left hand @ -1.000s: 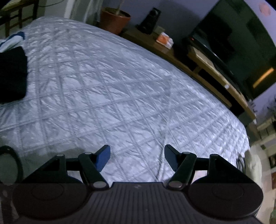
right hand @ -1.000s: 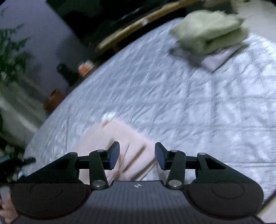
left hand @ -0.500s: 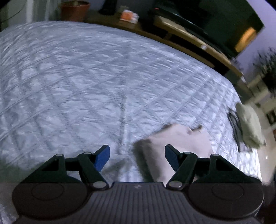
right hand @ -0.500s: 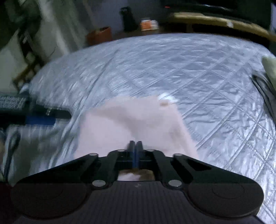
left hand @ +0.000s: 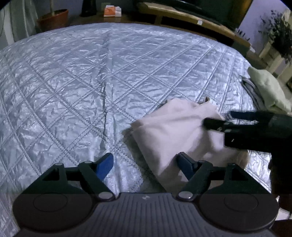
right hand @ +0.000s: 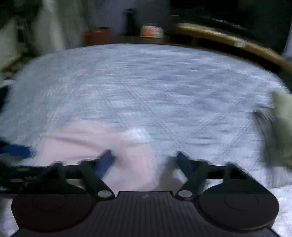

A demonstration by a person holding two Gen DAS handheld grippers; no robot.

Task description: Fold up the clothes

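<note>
A folded pale pink garment (left hand: 175,127) lies on the quilted silver bedspread (left hand: 91,82). My left gripper (left hand: 145,163) is open, low over the bed, with the garment's near corner between its fingers. My right gripper (right hand: 145,161) is open and empty, with the pink garment (right hand: 87,142) under its left finger; this view is blurred. The right gripper also shows in the left wrist view (left hand: 246,127), over the garment's right side.
A folded pale green garment (left hand: 268,89) on grey clothes sits at the bed's right edge, also in the right wrist view (right hand: 281,116). A wooden bench (left hand: 191,20), a plant pot (left hand: 53,20) and an orange box (left hand: 111,11) stand beyond the bed.
My right gripper was shut on the pink garment half a second ago and has opened, letting it go. My left gripper has swung right so the garment now lies at its fingers.
</note>
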